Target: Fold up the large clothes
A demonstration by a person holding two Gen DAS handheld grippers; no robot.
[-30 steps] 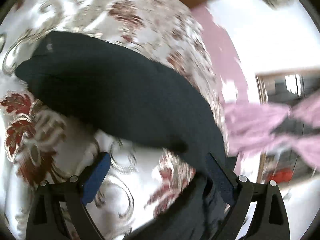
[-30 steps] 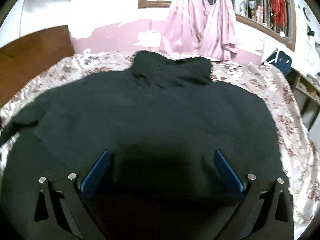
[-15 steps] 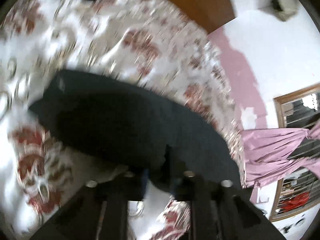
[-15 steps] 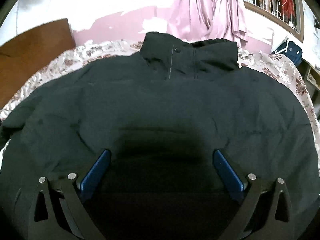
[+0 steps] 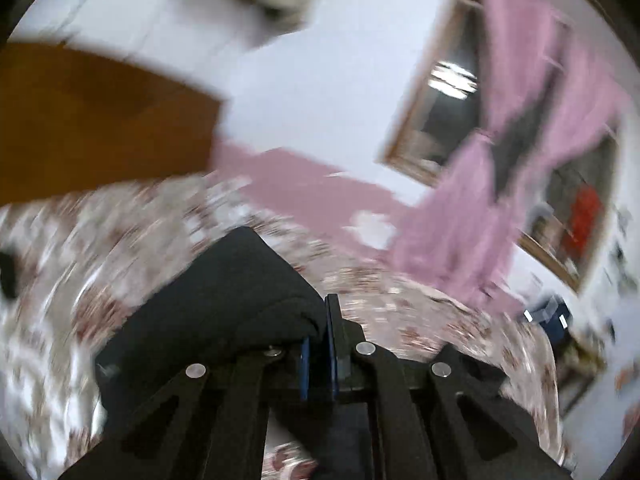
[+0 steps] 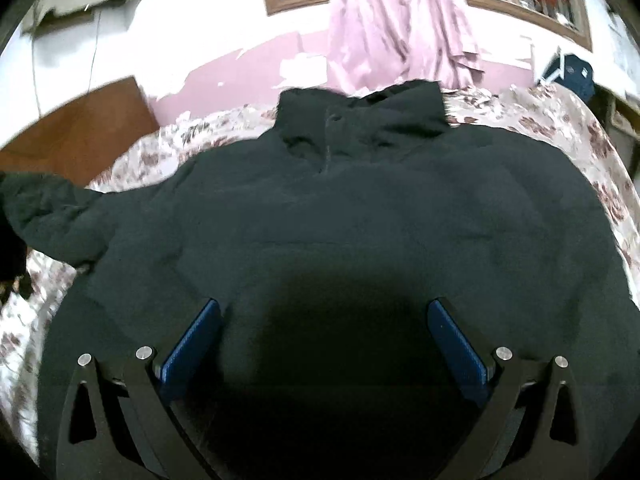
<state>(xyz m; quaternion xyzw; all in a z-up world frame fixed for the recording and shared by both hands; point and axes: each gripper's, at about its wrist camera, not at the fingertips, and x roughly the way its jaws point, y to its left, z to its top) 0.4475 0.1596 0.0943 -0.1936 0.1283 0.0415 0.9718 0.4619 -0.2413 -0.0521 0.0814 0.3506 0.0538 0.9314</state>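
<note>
A large black jacket (image 6: 360, 208) lies spread on a flowered bedspread (image 6: 568, 120), collar toward the far wall. My right gripper (image 6: 324, 320) is open and hovers low over the jacket's lower middle, holding nothing. My left gripper (image 5: 320, 320) is shut on the jacket's left sleeve (image 5: 224, 300) and holds it lifted off the bed; the view is blurred by motion. That raised sleeve (image 6: 48, 216) shows at the left edge of the right wrist view.
A brown wooden headboard (image 5: 100, 120) stands at the bed's left end. Pink curtains (image 6: 400, 28) hang at a framed window on the far wall. A dark blue bag (image 6: 572, 72) sits beyond the bed's right side.
My left gripper closed on the sleeve and lifted it, swinging up so the wall and window fill its view. My right gripper stayed open, moving slightly over the jacket.
</note>
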